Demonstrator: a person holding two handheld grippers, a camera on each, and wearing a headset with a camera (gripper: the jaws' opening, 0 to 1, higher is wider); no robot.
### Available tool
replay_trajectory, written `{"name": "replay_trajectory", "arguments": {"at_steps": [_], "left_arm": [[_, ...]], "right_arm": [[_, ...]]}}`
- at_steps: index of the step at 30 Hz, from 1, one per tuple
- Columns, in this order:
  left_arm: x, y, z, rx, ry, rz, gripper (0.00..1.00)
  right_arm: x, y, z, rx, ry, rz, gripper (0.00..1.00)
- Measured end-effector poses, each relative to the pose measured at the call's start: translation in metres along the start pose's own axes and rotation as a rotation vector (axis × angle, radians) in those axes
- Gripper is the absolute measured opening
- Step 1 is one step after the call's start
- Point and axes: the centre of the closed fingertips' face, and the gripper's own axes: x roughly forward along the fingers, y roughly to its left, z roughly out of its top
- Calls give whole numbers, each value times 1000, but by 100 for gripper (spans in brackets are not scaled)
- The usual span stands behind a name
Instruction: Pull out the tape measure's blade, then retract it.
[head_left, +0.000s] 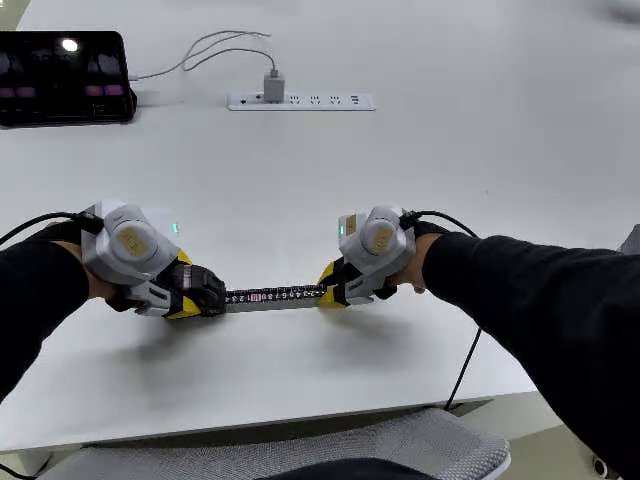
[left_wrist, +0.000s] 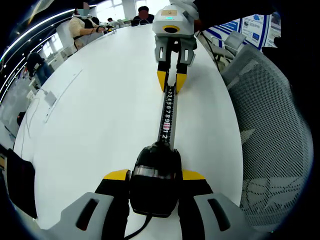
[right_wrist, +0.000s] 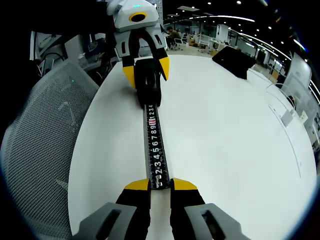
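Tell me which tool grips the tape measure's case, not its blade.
The left tool: its yellow-tipped jaws clamp the black tape measure case, while the right tool pinches the end of the numbered black blade.

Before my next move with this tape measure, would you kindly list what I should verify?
1. The left claw is shut on the case: ok.
2. The right claw is shut on the end of the blade: ok.
3. The blade runs straight between the claws, low along the table: ok.
4. The power strip lies well away from the blade: ok.
5. The lock setting on the case: cannot tell.
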Motion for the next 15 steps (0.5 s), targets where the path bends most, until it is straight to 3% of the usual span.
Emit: {"name": "replay_trajectory", "arguments": {"at_steps": [15], "left_arm": [[1, 1, 0, -4, -4, 1, 32]], "right_arm": [[-7, -4, -9, 11, 4, -7, 11]]}}
